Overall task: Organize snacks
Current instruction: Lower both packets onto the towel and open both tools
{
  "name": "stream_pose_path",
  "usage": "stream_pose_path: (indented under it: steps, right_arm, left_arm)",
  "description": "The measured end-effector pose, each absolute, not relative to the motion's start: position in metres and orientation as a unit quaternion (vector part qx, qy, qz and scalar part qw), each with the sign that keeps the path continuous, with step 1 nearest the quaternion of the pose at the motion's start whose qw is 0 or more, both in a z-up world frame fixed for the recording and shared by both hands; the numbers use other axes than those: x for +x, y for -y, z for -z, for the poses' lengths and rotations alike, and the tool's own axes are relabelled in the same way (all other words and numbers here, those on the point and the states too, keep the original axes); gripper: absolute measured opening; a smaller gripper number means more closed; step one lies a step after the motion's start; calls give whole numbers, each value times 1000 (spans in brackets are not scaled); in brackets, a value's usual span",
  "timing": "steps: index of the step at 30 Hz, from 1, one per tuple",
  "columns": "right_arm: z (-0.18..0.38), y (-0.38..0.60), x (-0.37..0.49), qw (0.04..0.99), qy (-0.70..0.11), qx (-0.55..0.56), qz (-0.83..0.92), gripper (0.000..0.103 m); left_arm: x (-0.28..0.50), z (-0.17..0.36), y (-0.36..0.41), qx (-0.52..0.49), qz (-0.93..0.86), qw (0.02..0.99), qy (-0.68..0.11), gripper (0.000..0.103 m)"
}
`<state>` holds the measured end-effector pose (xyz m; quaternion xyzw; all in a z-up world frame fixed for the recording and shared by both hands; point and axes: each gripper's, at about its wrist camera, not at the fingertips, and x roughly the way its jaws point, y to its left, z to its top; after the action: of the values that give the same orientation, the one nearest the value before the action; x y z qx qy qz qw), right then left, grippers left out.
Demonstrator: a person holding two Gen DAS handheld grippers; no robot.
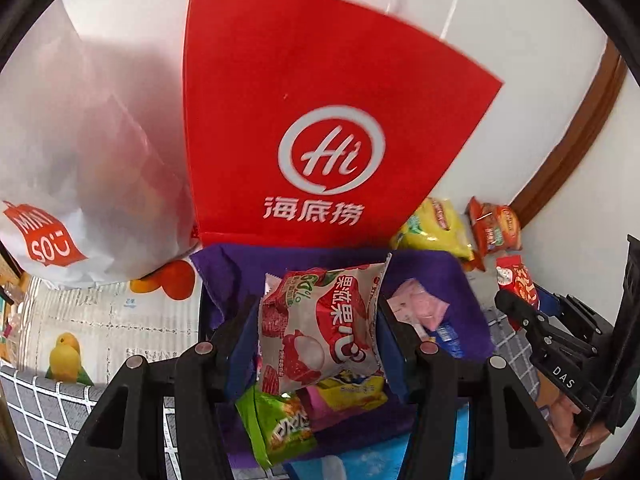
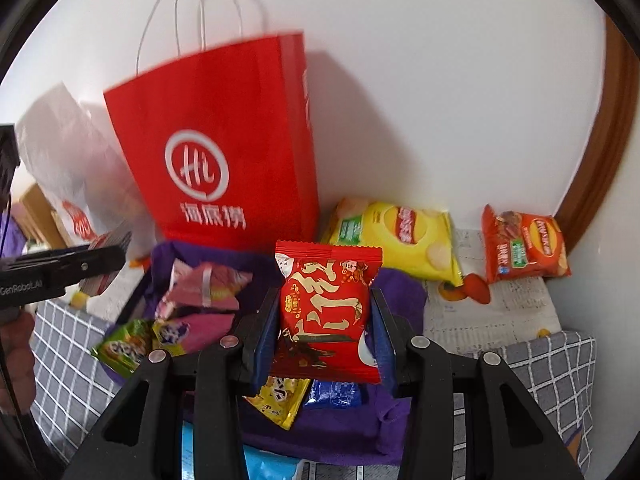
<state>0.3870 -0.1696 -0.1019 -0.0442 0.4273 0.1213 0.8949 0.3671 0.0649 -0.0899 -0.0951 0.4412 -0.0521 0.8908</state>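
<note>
Red Haidilao bag (image 2: 224,152): matt paper, thin white cord handles. White Miniso bag (image 1: 72,152): matt, softly creased, paper or plastic unclear. Purple bag (image 2: 400,292): soft matt cloth. Lychee snack packet (image 1: 320,328), red snack packet (image 2: 326,316), yellow chip bag (image 2: 400,236), orange chip bag (image 2: 524,244): glossy plastic film, crinkled. Left gripper (image 1: 320,344), right gripper (image 2: 326,340): matt black plastic, shiny metal pins. Grey checked tablecloth (image 2: 556,368): woven cloth. Door frame (image 2: 592,152): glossy brown wood.

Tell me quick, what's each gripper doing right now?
Left gripper: shut on the white lychee snack packet.
Right gripper: shut on the red snack packet.
</note>
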Motion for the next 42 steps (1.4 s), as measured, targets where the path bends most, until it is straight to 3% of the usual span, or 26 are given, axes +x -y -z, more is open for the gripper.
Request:
stream_pose_path:
  steps: [13,42]
  right_arm:
    - [159,163,409,853,-508,-52,-109,43]
    - [183,149,412,830,-541,-74,-113,44]
  left_arm:
    - [383,127,-62,-95,48,867,-487,53]
    - [394,146,-40,-57,49,851,-520,57]
